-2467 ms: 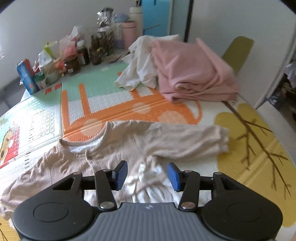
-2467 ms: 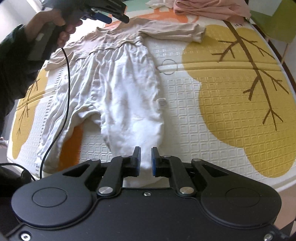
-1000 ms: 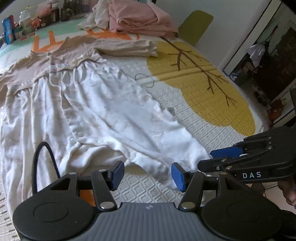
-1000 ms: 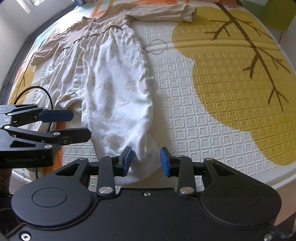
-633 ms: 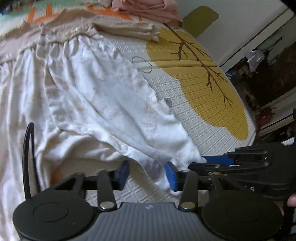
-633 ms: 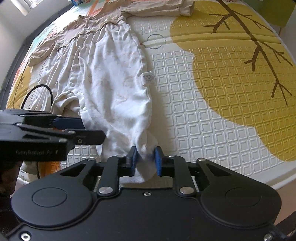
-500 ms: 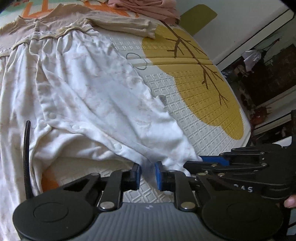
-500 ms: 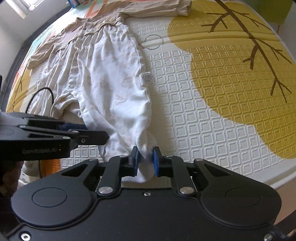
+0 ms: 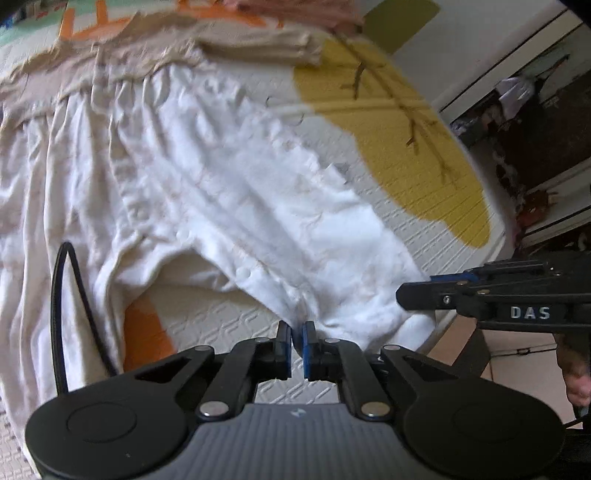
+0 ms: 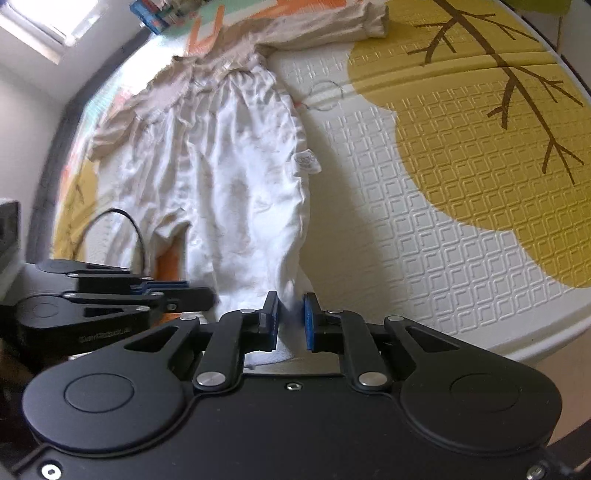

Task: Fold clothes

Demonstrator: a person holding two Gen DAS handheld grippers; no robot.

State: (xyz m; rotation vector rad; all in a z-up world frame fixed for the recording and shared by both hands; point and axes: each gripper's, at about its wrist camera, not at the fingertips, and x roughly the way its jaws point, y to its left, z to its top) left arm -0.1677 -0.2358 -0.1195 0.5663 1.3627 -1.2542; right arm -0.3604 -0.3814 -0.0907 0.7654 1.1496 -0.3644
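A baby romper (image 9: 229, 192) with a beige top and white legs lies spread on the patterned mat (image 9: 406, 155). My left gripper (image 9: 296, 341) is shut on the inner edge of the romper's right leg cuff, near the snaps. My right gripper (image 10: 290, 321) is shut on the outer part of the same cuff of the romper (image 10: 240, 177), which bunches between the blue pads. In the left wrist view the right gripper (image 9: 417, 293) enters from the right; in the right wrist view the left gripper (image 10: 199, 295) sits just to the left.
A black cable (image 9: 61, 314) loops over the romper's other leg. The mat's near edge (image 10: 535, 339) drops off to the floor close behind both grippers. A pink folded cloth (image 9: 295, 7) and a green chair (image 9: 399, 18) stand at the far side.
Both grippers closed on the leg cuff over the last second. The cuff now lifts slightly off the mat, and both views are blurred by motion.
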